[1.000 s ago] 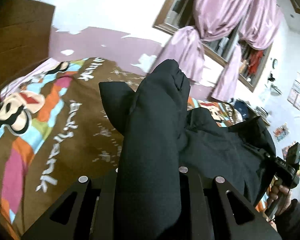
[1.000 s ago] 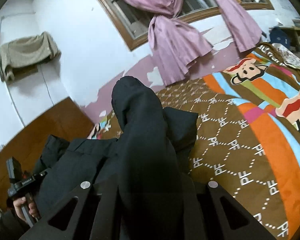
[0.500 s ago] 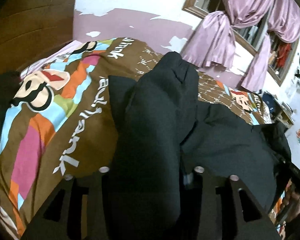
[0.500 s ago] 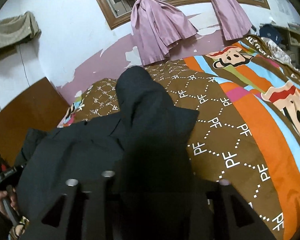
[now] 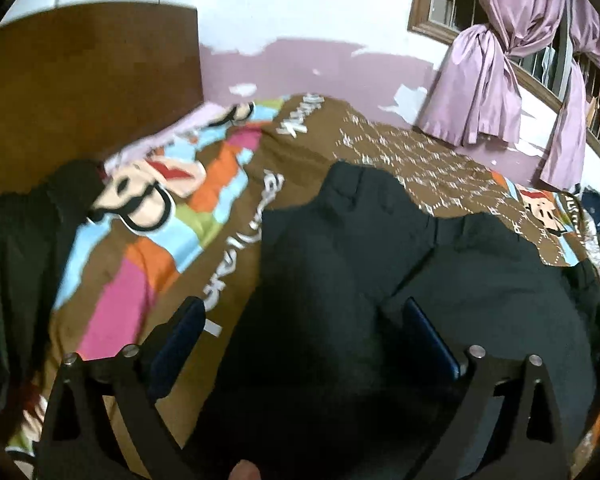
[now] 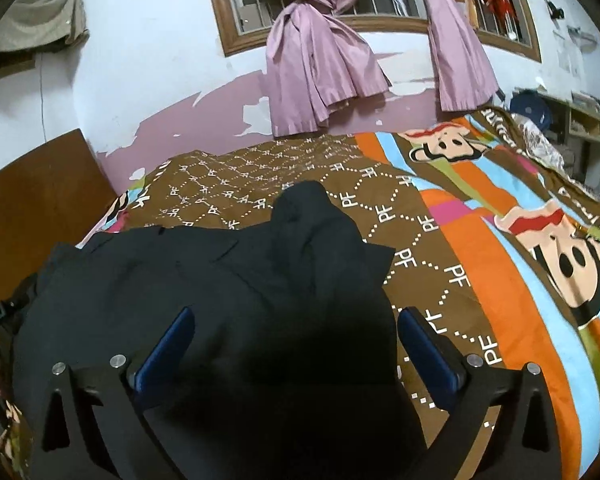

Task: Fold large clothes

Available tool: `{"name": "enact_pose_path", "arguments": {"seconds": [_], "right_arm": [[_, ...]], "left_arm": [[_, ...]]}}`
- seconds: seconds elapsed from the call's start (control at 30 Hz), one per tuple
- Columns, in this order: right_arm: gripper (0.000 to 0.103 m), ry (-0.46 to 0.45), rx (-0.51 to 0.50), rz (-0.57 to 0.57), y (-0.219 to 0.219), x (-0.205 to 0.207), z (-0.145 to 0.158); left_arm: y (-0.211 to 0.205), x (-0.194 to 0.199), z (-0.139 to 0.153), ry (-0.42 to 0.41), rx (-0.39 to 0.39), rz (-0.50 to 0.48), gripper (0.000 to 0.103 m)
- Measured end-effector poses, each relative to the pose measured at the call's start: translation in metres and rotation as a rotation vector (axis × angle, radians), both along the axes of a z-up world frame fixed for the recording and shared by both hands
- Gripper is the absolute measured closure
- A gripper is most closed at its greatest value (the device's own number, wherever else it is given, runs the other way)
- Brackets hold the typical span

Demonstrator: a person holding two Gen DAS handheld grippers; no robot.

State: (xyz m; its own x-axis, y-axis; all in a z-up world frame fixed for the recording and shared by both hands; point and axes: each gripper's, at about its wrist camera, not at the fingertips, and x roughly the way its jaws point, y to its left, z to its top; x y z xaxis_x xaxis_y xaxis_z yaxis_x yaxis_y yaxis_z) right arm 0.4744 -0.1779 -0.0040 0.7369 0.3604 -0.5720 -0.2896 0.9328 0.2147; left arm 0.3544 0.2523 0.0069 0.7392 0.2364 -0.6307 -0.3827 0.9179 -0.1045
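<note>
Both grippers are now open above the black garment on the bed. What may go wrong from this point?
1. The black garment lies bunched, with a raised hump; the fold may set crooked.
2. Cloth sits between the fingers of the left gripper and right gripper, whose jaws have just been opening; lifting away could snag it.

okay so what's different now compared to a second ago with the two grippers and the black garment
Both grippers have just been opening: the left gripper and right gripper were clamped on raised folds of the black garment and have let go. The cloth has dropped from its raised humps onto the patterned bedspread, lying loosely between the spread jaws. The curtains look unchanged.
</note>
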Motion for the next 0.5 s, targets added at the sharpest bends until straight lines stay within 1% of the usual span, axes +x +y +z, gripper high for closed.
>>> {"name": "enact_pose_path", "arguments": {"seconds": [0.17, 0.37, 0.5], "right_arm": [[0.001, -0.027, 0.005, 0.019, 0.004, -0.011, 0.013], [0.0, -0.048, 0.016, 0.025, 0.004, -0.023, 0.027], [0.0, -0.07, 0.014, 0.035, 0.005, -0.034, 0.037]], "left_arm": [[-0.015, -0.009, 0.015, -0.046, 0.034, -0.005, 0.003], [-0.045, -0.021, 0.034, -0.094, 0.084, -0.071, 0.003], [-0.059, -0.027, 0.043, -0.119, 0.101, -0.111, 0.003]]}}
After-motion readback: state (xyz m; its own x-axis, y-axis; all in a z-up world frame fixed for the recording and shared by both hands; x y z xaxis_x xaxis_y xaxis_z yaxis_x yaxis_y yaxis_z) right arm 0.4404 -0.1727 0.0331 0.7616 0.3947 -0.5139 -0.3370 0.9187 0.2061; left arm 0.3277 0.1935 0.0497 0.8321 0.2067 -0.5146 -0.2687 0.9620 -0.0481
